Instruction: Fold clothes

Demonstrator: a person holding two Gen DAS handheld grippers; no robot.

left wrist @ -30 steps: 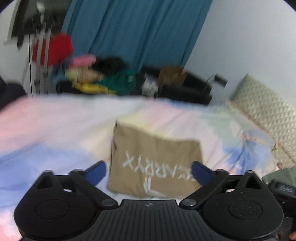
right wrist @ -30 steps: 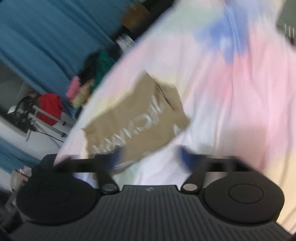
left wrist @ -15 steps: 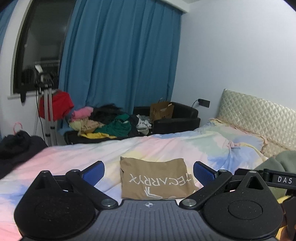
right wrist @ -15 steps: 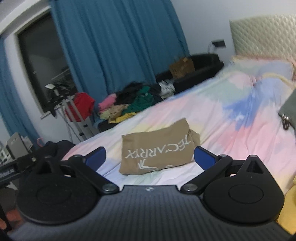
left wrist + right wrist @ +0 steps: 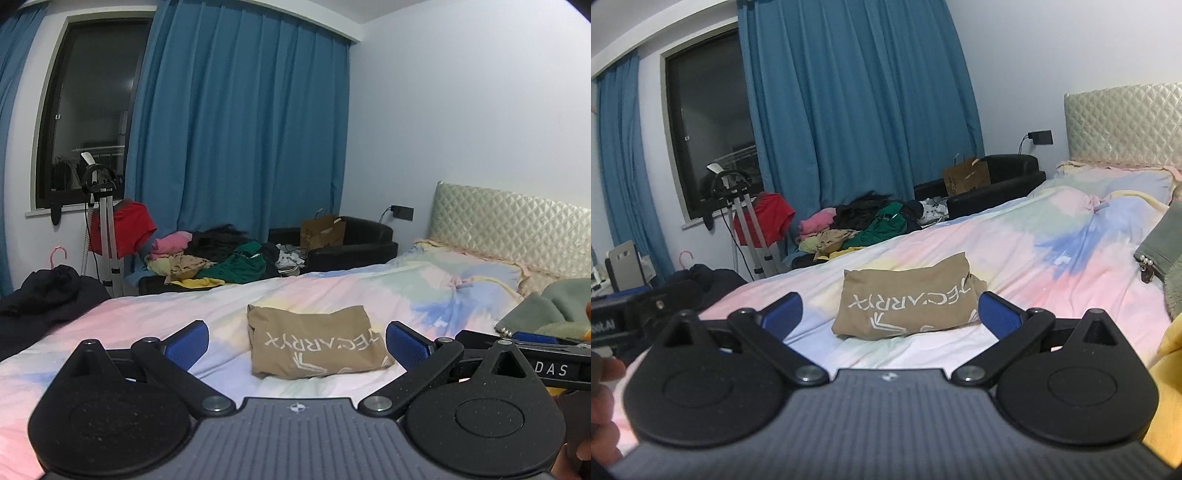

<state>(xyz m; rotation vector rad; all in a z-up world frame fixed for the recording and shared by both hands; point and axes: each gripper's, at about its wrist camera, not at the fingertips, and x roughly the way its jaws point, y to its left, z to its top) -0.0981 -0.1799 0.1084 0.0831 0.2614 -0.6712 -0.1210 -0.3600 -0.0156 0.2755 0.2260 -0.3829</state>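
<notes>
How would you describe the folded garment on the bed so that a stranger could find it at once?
Start at the wide bed with the pastel tie-dye cover. Near its middle lies a tan cotton garment folded into a flat rectangle. Unlike the grey-green fabric by the headboard, it carries white printed lettering and a logo.

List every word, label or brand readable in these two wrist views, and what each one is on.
"ARC'TERYX", upside down with a logo: folded tan shirt, lying on the pastel bedspread.
"DAS": label on the right hand-held gripper, seen from the left view at.
"...ot.AI", cut off: label on the left hand-held gripper, at.
Brown paper bag: print too small to read.
</notes>
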